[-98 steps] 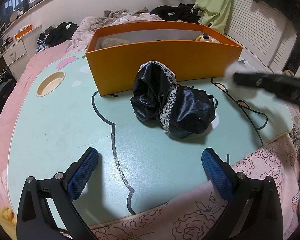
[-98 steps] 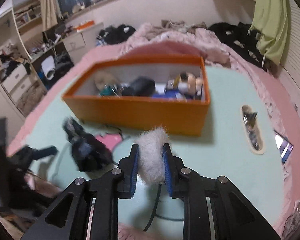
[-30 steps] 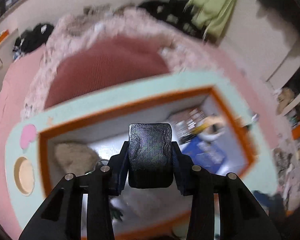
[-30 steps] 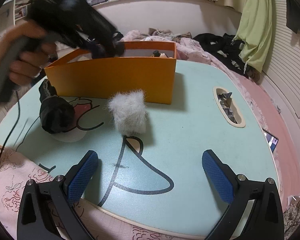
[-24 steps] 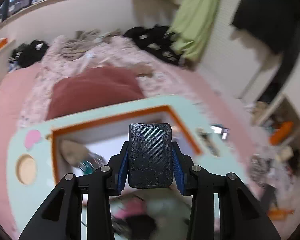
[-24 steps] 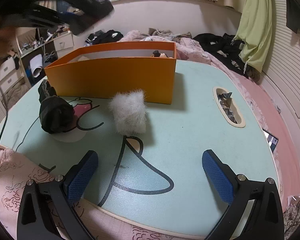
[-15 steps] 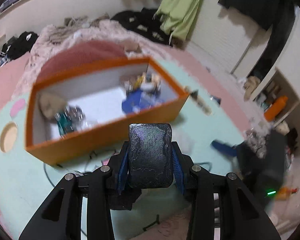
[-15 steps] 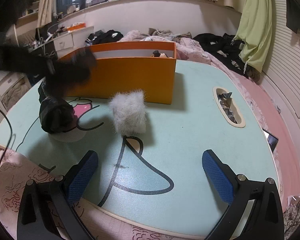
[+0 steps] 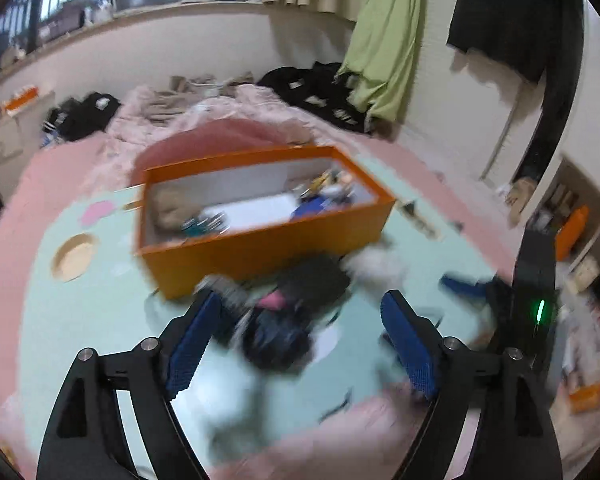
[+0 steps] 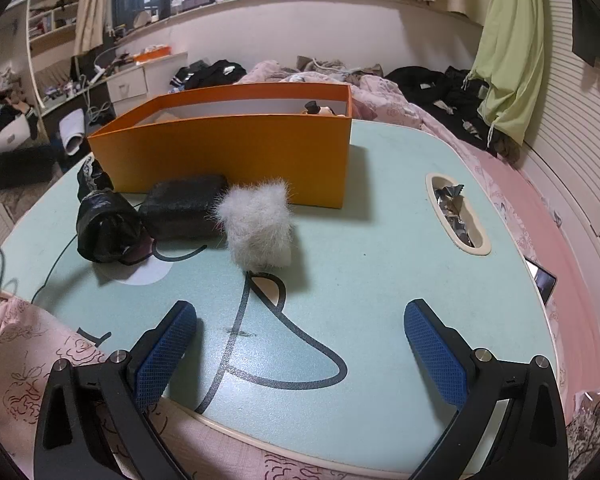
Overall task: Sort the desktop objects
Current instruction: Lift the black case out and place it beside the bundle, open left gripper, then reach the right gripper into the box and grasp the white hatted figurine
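Left claw (image 9: 300,344) just opened, empty, mint table (image 10: 380,216), cluttered bedroom

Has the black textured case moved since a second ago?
Yes. The black case left the left gripper, whose jaws have just opened, and now lies against the orange box.

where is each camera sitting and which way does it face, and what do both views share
Left wrist: sits on the left tongs, raised, looking down across the table at the open orange box with the black pouch before it; blurred; its own open blue-padded fingers show, and the right tongs at the right edge.
Right wrist: sits on the right tongs, low at the table's near edge, facing the box's front wall; only its own open fingers show.
Shared: orange box, black pouch, white fluffy piece, black bundle, green garment.
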